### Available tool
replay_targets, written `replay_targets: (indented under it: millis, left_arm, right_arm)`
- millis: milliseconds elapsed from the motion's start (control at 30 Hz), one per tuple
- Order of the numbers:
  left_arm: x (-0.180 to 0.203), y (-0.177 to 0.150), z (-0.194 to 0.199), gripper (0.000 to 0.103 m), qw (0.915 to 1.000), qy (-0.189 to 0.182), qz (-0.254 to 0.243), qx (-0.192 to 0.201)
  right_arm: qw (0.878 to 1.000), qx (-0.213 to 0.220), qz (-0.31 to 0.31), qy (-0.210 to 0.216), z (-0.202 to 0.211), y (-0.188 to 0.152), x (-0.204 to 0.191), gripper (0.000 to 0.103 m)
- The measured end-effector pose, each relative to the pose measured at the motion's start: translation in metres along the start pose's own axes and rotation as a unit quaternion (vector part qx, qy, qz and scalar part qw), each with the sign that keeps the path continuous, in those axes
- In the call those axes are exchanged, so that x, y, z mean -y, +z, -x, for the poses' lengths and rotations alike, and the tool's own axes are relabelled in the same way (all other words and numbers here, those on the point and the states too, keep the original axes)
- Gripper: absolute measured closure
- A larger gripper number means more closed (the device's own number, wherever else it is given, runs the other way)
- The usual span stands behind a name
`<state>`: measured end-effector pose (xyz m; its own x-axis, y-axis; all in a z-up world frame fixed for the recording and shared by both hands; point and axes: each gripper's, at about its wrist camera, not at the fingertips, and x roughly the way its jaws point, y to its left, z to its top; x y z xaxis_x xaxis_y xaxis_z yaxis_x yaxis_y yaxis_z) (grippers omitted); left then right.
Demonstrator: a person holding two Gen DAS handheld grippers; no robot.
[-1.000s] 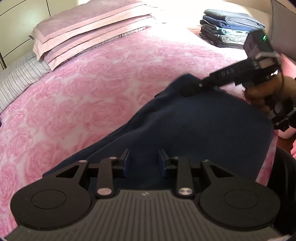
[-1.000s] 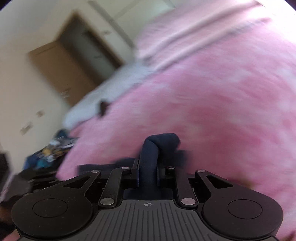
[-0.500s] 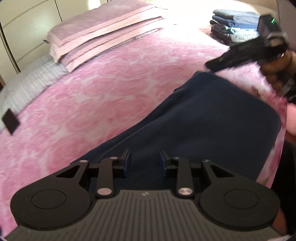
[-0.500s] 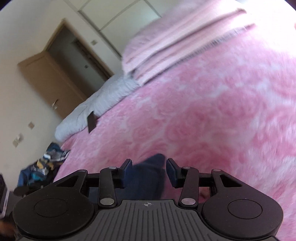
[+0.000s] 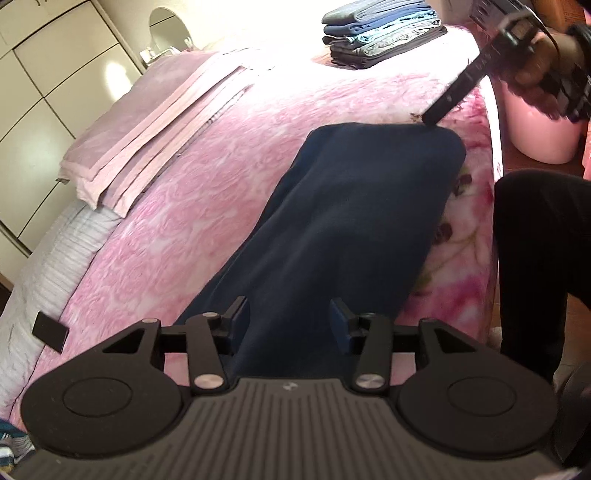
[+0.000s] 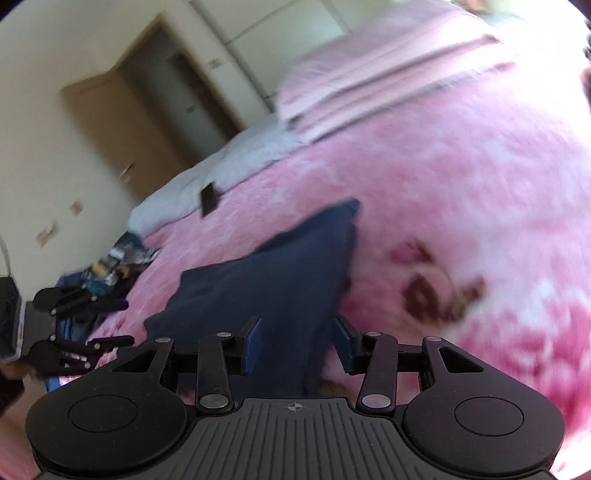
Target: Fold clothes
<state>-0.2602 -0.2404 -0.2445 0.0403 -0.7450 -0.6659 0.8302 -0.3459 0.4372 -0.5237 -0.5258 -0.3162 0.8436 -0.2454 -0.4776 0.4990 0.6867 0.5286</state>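
Item: dark blue garment [image 5: 354,221], laid flat in a long folded strip on the pink bed [image 5: 207,206], near its right edge. Step judged: one fold just set down and released; next, the near end is to be gripped and carried over the far end. Left gripper [image 5: 288,319]: jaws opening, cloth lying between them unpressed. Right gripper [image 6: 297,341]: jaws parted, nothing gripped, garment seen just beyond them. Folded stack [image 5: 384,33] kept at far corner

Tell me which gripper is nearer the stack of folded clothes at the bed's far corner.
Right. The right gripper hovers at the navy garment's far end, just short of the stack of folded clothes. The left gripper, jaws opening, sits over the garment's near end.
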Motion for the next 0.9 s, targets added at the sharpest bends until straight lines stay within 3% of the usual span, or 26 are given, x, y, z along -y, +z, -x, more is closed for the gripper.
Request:
replay_targets:
  millis: [100, 200, 300, 433, 567, 633, 667, 700, 733, 767, 800, 900]
  left_arm:
    - [-0.015, 0.013, -0.02, 0.058, 0.9994, -0.017, 0.019, -0.024]
    - [-0.04, 0.011, -0.038, 0.058, 0.9984, -0.002, 0.036, -0.043]
    - [-0.076, 0.001, -0.054, 0.058, 0.9937, 0.006, 0.093, -0.062]
    - [-0.122, -0.017, -0.088, 0.059, 0.981, 0.014, 0.173, -0.086]
    - [-0.152, -0.038, -0.122, 0.06, 0.9656, -0.009, 0.241, -0.098]
    - [-0.157, -0.046, -0.129, 0.07, 0.96, -0.024, 0.264, -0.089]
    - [-0.157, -0.048, -0.129, 0.088, 0.9581, -0.031, 0.273, -0.079]
    - [-0.155, -0.048, -0.126, 0.095, 0.9584, -0.032, 0.274, -0.072]
    - [-0.152, -0.047, -0.121, 0.096, 0.9612, -0.026, 0.267, -0.064]
    - [-0.147, -0.047, -0.114, 0.098, 0.9643, -0.019, 0.258, -0.055]
    - [-0.144, -0.047, -0.104, 0.099, 0.9655, -0.011, 0.256, -0.045]
    - [-0.142, -0.045, -0.073, 0.099, 0.9629, 0.013, 0.269, -0.006]
  right_arm:
    - [1.0, 0.013, -0.004, 0.001, -0.007, 0.005, -0.002, 0.057]
    - [0.999, 0.025, 0.009, 0.022, -0.011, 0.019, -0.007, 0.055]
    - [0.999, 0.02, 0.025, 0.031, -0.025, 0.033, -0.006, 0.054]
    - [1.0, 0.021, 0.02, 0.01, -0.045, 0.047, 0.011, 0.053]
    - [1.0, 0.02, -0.015, 0.007, -0.069, 0.06, 0.033, 0.053]
    - [0.999, 0.019, -0.031, 0.02, -0.08, 0.066, 0.042, 0.053]
    - [0.999, 0.019, -0.041, 0.027, -0.086, 0.069, 0.046, 0.054]
    - [0.998, 0.018, -0.05, 0.034, -0.091, 0.072, 0.05, 0.054]
    - [0.997, 0.018, -0.06, 0.041, -0.097, 0.075, 0.054, 0.054]
    - [0.997, 0.016, -0.067, 0.047, -0.102, 0.078, 0.058, 0.059]
    - [0.996, 0.013, -0.07, 0.048, -0.105, 0.081, 0.059, 0.093]
    - [0.994, 0.004, -0.07, 0.083, -0.107, 0.092, 0.052, 0.094]
